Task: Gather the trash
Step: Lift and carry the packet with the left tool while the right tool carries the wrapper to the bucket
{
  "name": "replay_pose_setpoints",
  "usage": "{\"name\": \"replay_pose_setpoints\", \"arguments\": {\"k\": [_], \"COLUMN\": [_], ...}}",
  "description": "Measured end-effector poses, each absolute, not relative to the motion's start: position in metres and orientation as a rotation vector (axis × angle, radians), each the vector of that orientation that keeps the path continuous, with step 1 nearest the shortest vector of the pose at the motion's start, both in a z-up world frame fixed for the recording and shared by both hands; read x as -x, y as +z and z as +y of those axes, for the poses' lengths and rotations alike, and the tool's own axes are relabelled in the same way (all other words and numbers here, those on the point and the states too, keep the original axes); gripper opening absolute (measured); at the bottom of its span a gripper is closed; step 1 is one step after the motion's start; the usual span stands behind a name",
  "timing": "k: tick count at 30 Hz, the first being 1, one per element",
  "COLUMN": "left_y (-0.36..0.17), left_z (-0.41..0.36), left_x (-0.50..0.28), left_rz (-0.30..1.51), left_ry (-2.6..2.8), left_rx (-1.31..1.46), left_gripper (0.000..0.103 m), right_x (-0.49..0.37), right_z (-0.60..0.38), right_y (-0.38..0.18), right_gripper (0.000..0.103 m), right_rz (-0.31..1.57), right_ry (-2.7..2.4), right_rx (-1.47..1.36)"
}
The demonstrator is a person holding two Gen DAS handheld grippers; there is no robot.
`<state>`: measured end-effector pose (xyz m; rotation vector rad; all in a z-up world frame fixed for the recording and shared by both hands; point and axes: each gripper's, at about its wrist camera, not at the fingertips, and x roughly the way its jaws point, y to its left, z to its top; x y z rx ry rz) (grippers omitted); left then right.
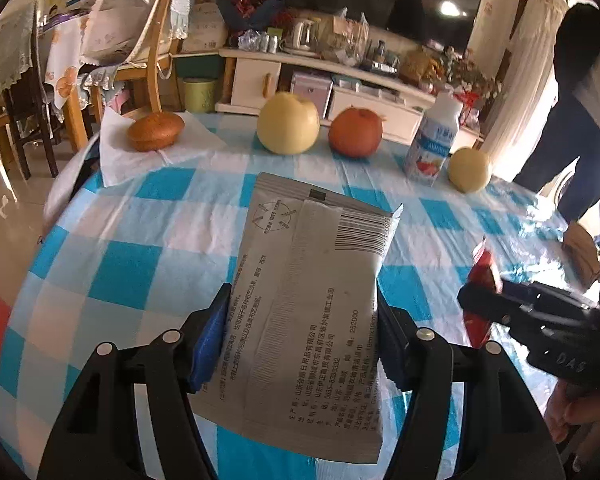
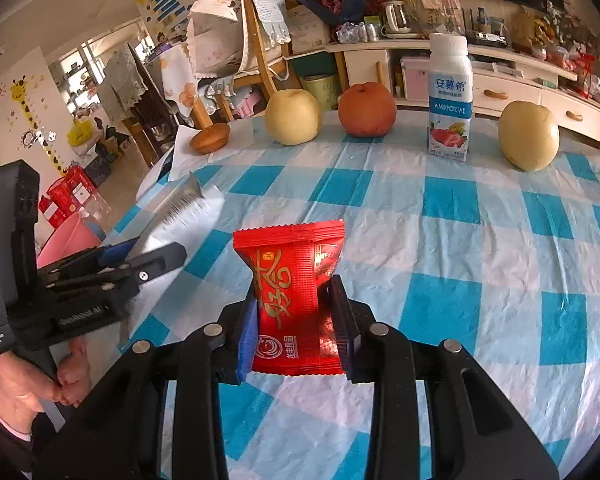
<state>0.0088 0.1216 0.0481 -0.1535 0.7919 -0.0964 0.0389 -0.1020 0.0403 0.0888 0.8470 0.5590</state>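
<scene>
My left gripper [image 1: 300, 320] is shut on a grey printed packet [image 1: 308, 304] and holds it above the blue-and-white checked tablecloth [image 1: 140, 248]. My right gripper [image 2: 296, 316] is shut on a red snack wrapper [image 2: 292, 288], also held above the cloth. Each gripper shows in the other's view: the right gripper [image 1: 484, 300] with the red wrapper [image 1: 482, 276] at the right edge, the left gripper [image 2: 160, 258] with the grey packet [image 2: 180, 208] at the left.
Along the far table edge stand a brown bun [image 1: 155, 131] on white paper, a yellow pear [image 1: 288, 124], a red apple [image 1: 355, 132], a yogurt bottle [image 1: 434, 140] and another yellow pear [image 1: 470, 170]. A pink basin [image 2: 70, 236] sits beyond the table's left edge.
</scene>
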Motion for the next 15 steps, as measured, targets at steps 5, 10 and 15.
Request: {"name": "replay_pose_setpoints", "arguments": {"k": [5,10,15], "left_y": [0.059,0.068,0.078], "left_z": [0.134,0.152,0.172], "left_x": [-0.002,0.004,0.012], "left_rz": [0.765,0.738,0.706], "left_ry": [-0.079,-0.036,0.019], "left_rx": [0.18,0.214,0.238], "left_gripper": [0.065,0.065,0.065], "right_x": [-0.035,-0.031,-0.028], "right_z": [-0.093,-0.081,-0.064], "right_y": [0.05,0.061,0.069], "right_gripper": [0.034,0.034,0.034], "right_rz": [0.838,0.821,0.815], "right_ry": [0.568,0.582,0.607], "right_rx": [-0.09,-0.091,-0.093]}}
